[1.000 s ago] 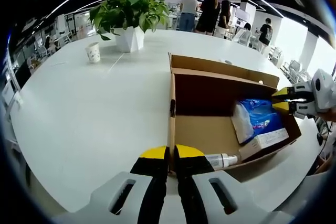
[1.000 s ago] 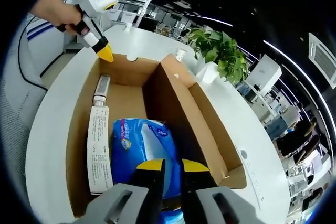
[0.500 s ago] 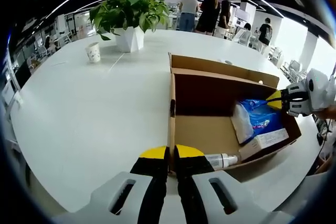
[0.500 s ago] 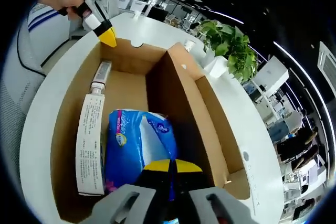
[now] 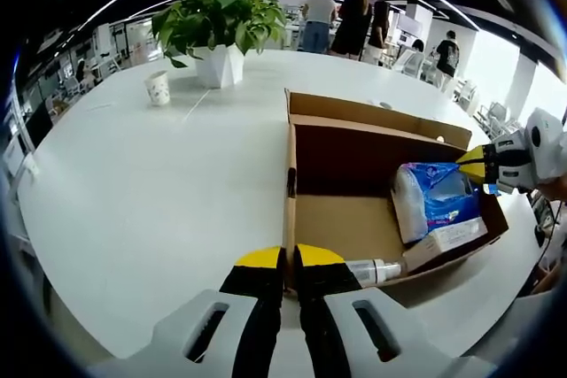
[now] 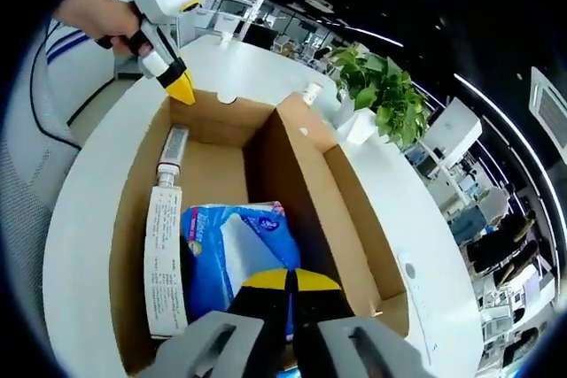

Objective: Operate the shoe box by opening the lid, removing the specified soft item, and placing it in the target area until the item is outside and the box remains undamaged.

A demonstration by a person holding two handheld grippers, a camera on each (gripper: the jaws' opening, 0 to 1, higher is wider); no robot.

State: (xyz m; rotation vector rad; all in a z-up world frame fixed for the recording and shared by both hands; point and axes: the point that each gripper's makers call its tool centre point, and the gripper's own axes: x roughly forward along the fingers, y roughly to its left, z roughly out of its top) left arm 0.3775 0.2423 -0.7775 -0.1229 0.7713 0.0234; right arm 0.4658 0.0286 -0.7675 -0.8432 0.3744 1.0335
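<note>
An open cardboard shoe box point(image 5: 345, 161) lies on a white table, its lid flap folded back. Inside lie a blue soft tissue pack point(image 5: 434, 199), a long white carton point(image 5: 450, 238) and a tube point(image 5: 372, 269). My left gripper point(image 5: 282, 258) is shut on the box's near wall edge. My right gripper point(image 5: 483, 165) comes in from the right, shut on the pack's top. In the right gripper view, my right gripper point(image 6: 283, 281) pinches the blue pack point(image 6: 221, 250), which tilts up off the box point(image 6: 301, 183) floor. The left gripper point(image 6: 180, 88) holds the far rim.
A potted plant point(image 5: 217, 19) and a paper cup point(image 5: 157, 88) stand at the back of the white table point(image 5: 159, 183). Several people point(image 5: 341, 19) stand beyond it. A person's hand point(image 6: 97, 15) holds the left gripper. The white carton point(image 6: 164, 258) lies beside the pack.
My right gripper went from open to shut on the blue pack, and the pack has since risen and tilted inside the box. The left gripper has stayed on the box edge.
</note>
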